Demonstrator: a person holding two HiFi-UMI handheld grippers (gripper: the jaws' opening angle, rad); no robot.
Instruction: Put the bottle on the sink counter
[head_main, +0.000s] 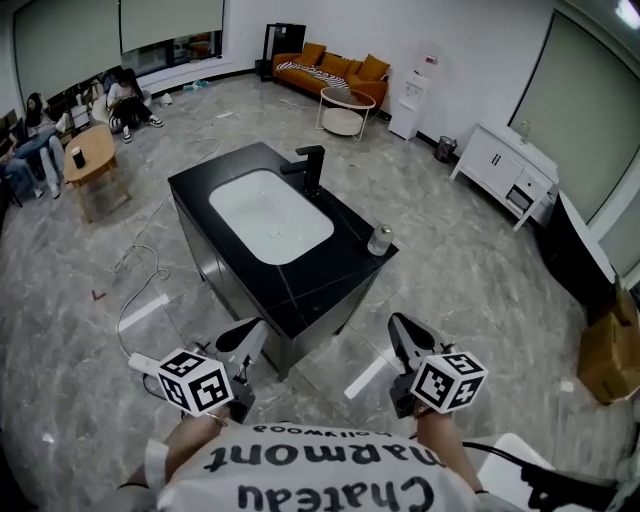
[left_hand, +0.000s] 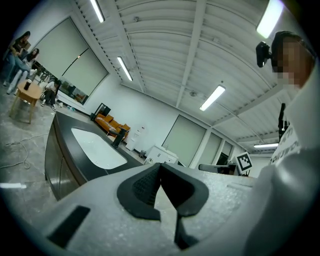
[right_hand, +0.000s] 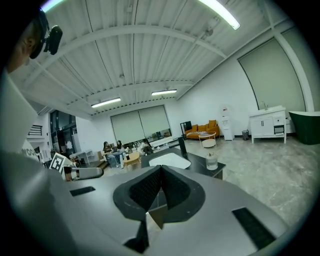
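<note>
A small clear glass bottle (head_main: 380, 240) stands upright on the near right corner of the black sink counter (head_main: 310, 278), beside the white basin and a black faucet (head_main: 310, 166). Both grippers hang in front of the counter, short of it and apart from the bottle. My left gripper (head_main: 255, 328) is shut with nothing between its pads (left_hand: 160, 166). My right gripper (head_main: 398, 322) is also shut and empty (right_hand: 161, 169). In the right gripper view the bottle (right_hand: 212, 161) shows ahead, right of the jaws, on the counter (right_hand: 197, 163). The left gripper view shows the counter (left_hand: 75, 155) but not the bottle.
The counter stands alone on a grey marble floor. An orange sofa (head_main: 335, 70), a round table (head_main: 347, 108) and a water dispenser (head_main: 410, 100) are at the back. A white cabinet (head_main: 505, 165) is right, a cardboard box (head_main: 610, 350) far right. People sit far left. A white cable (head_main: 140, 290) lies on the floor.
</note>
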